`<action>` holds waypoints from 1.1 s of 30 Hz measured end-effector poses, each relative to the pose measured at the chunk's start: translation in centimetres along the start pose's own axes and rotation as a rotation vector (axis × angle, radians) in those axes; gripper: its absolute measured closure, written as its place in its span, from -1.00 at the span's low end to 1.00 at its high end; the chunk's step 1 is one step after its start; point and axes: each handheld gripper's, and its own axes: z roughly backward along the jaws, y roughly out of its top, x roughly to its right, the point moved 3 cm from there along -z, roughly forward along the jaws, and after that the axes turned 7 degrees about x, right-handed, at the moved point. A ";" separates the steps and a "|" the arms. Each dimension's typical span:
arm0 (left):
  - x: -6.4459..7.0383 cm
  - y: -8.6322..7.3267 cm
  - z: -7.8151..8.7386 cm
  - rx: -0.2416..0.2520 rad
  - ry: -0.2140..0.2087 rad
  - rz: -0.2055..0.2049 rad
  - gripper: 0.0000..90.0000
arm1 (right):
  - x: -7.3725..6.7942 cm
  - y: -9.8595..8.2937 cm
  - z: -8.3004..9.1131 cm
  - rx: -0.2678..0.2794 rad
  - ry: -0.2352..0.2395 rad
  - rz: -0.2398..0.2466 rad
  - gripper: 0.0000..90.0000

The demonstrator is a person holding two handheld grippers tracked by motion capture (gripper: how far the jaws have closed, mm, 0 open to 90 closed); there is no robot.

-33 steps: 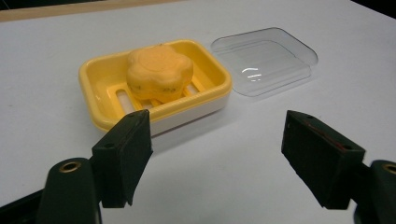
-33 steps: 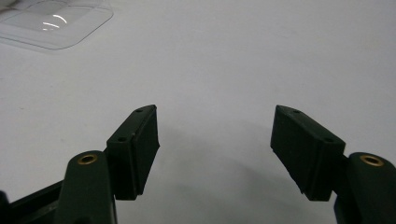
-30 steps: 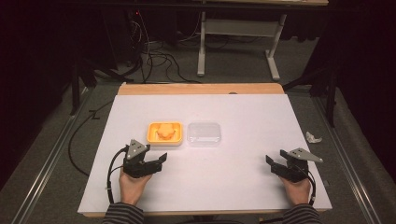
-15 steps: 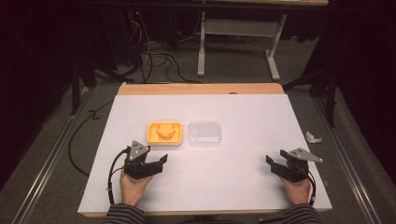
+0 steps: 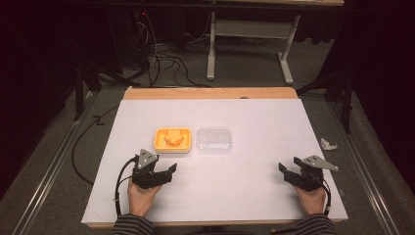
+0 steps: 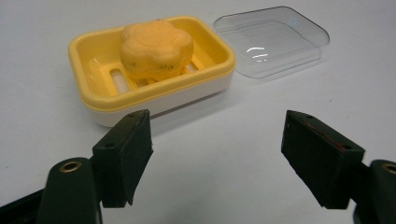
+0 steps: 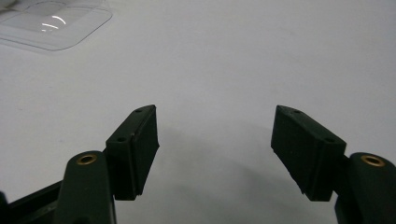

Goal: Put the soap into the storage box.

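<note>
A yellow soap dish [image 5: 172, 140] [image 6: 88, 70] sits near the middle of the white table, with an orange flower-shaped soap [image 5: 172, 137] [image 6: 156, 49] lying in it. Its clear plastic lid [image 5: 214, 140] [image 6: 273, 39] [image 7: 51, 23] lies flat just right of the dish. My left gripper [image 5: 166, 172] [image 6: 217, 158] rests open a short way in front of the dish, jaws wide apart and empty. Far off at the table's right front, my right gripper [image 5: 285, 171] [image 7: 215, 149] also stands open over bare table, holding nothing.
The white table surface [image 5: 244, 196] has a wooden strip [image 5: 210, 93] along its far edge. A crumpled bit of white paper [image 5: 328, 144] lies at the right edge. Cables [image 5: 161, 63] and a desk frame [image 5: 249, 44] stand on the floor beyond.
</note>
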 end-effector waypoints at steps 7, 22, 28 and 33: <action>0.0 -0.4 -0.4 -0.022 0.012 -0.011 -0.45 | 0.0 0.0 0.0 -0.002 0.000 -0.001 -0.29; 0.3 -0.7 -1.3 -0.045 0.008 -0.017 -0.44 | 0.0 0.0 -0.1 -0.004 -0.001 -0.005 -0.29; 0.3 -0.9 -1.6 -0.057 0.008 -0.025 -0.45 | 0.0 0.0 -0.1 -0.006 -0.002 -0.006 -0.28; 0.4 -1.0 -1.9 -0.057 0.009 -0.029 -0.45 | 0.0 0.0 0.0 -0.004 -0.002 -0.004 -0.29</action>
